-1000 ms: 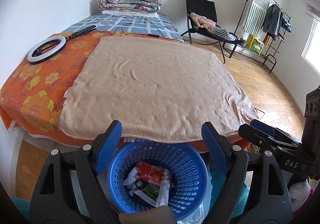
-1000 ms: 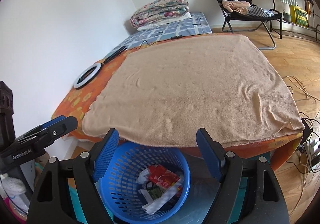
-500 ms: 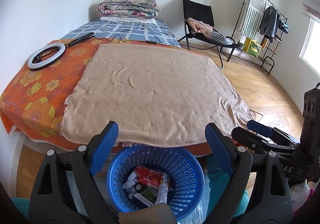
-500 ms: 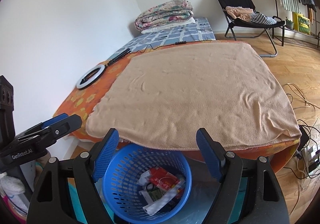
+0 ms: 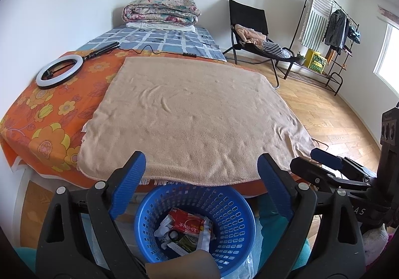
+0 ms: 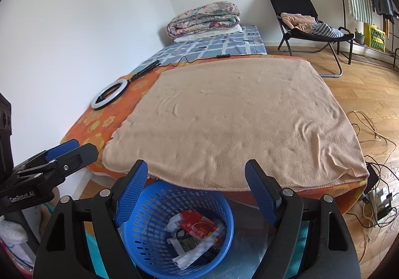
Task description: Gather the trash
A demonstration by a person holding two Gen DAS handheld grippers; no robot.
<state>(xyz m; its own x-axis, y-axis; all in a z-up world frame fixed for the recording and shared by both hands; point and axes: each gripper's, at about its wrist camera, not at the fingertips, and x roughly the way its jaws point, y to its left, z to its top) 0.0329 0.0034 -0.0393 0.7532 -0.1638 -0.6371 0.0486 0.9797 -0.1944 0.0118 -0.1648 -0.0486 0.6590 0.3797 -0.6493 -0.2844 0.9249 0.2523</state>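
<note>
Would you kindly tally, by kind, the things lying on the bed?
Beige blanket: 1
Ring light: 1
Folded quilt: 1
Total: 3

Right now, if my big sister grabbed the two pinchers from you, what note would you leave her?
Left gripper: open, holding nothing, above the blue basket.
Right gripper: open, holding nothing, also above the basket.
Trash: red packet, white wrappers and other bits lie in the basket, which sits on the floor at the foot of the bed.
Done: no trash shows on the tan towel or the orange flowered sheet.
Left: only the ring light and its cable lie on the bed; those are not trash. Check the floor by the bed, which is partly hidden, then you are likely finished.
</note>
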